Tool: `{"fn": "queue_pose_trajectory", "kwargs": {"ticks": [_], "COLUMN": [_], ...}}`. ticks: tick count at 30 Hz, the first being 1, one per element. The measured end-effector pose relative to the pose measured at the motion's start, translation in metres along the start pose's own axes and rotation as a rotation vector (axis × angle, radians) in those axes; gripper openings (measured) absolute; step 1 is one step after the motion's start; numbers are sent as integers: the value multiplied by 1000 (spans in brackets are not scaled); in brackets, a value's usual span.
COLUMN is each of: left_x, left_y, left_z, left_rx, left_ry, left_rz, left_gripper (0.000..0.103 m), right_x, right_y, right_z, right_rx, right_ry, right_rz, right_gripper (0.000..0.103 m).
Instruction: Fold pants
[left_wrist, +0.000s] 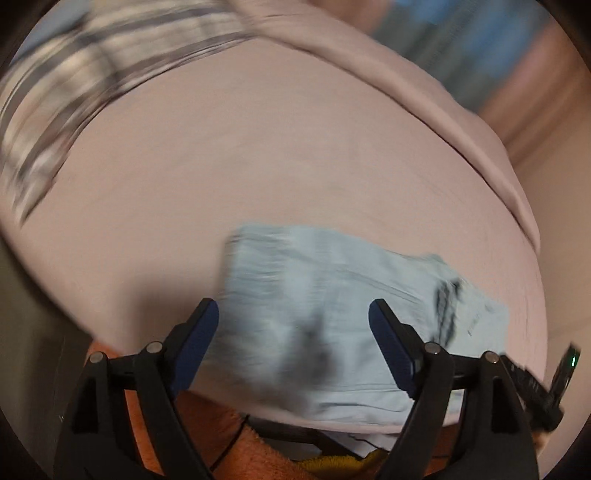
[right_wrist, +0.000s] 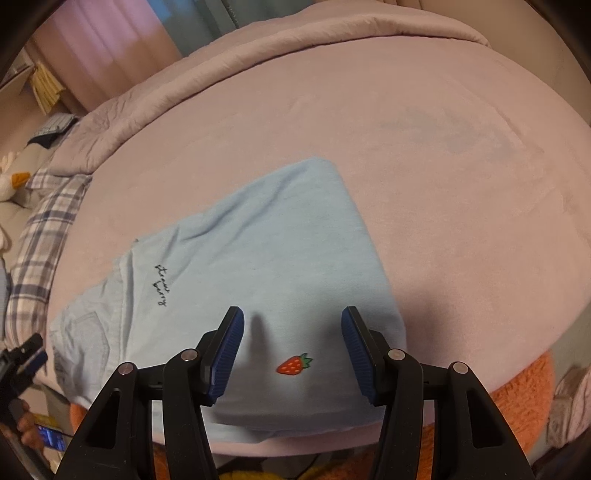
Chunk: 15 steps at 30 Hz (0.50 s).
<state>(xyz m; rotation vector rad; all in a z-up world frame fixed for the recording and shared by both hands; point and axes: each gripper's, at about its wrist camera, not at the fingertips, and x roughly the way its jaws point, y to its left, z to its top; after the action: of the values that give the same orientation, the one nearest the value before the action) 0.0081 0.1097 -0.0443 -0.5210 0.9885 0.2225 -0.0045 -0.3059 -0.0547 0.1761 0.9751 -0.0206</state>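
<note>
Light blue pants (right_wrist: 258, 258) lie folded on a pink bed sheet (right_wrist: 424, 166), near its front edge. They carry a red strawberry patch (right_wrist: 293, 365) and dark script lettering (right_wrist: 161, 284). My right gripper (right_wrist: 291, 321) is open and empty, hovering over the strawberry end. In the blurred left wrist view the pants (left_wrist: 325, 302) lie ahead of my left gripper (left_wrist: 293, 310), which is open and empty above them. The left gripper also shows at the left edge of the right wrist view (right_wrist: 27, 356).
A rolled pink duvet (right_wrist: 258, 44) lies along the far side of the bed. A plaid pillow (right_wrist: 44, 236) is at the left. An orange fluffy rug (right_wrist: 517, 391) lies below the bed's front edge. Curtains (right_wrist: 110, 48) hang behind.
</note>
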Motion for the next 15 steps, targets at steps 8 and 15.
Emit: {"fn": "queue_pose_trajectory", "kwargs": {"ticks": [8, 15], "left_x": [25, 30], "left_y": [35, 35], "left_z": [-30, -39], "left_rx": [-129, -149], "left_ry": [98, 106], "left_rz": [10, -134], "left_gripper": [84, 80], "right_x": [2, 5], "right_y": [23, 32], "right_z": [6, 8], "right_rx": [-51, -81], "right_ry": [-9, -15], "right_rz": [-6, -6], "right_gripper": [55, 55]}}
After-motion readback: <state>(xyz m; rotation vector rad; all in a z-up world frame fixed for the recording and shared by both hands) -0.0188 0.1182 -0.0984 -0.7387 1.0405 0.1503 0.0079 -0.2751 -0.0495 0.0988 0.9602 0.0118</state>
